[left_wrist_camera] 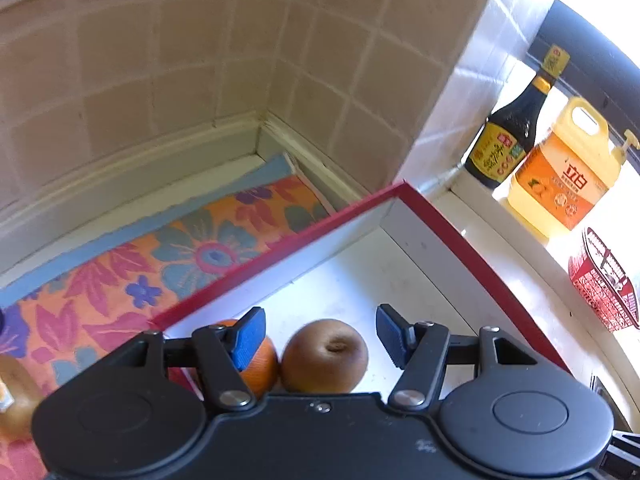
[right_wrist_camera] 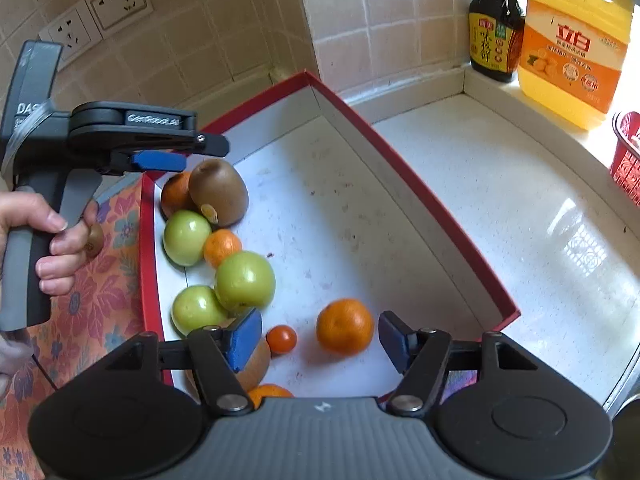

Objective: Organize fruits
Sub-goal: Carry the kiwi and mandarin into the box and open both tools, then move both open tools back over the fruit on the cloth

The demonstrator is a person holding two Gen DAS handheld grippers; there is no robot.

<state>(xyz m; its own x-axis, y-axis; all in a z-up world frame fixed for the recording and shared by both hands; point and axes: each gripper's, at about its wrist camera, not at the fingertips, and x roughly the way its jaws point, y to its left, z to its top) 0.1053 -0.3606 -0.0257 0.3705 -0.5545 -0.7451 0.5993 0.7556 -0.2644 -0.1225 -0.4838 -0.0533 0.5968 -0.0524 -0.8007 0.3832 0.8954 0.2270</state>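
A white box with a red rim holds several fruits. In the right wrist view my right gripper stands open over its near end. An orange and a cherry tomato lie between the fingers, untouched. A kiwi sits under the left finger, with three green apples beyond it. At the box's far corner my left gripper, held by a hand, hovers over a kiwi. In the left wrist view the left gripper is open, with that kiwi loose between the pads and an orange beside it.
The box lies on a white counter beside a floral mat. One loose kiwi lies on the mat. A dark sauce bottle, a yellow jug and a red basket stand at the right. Tiled walls with sockets close the back.
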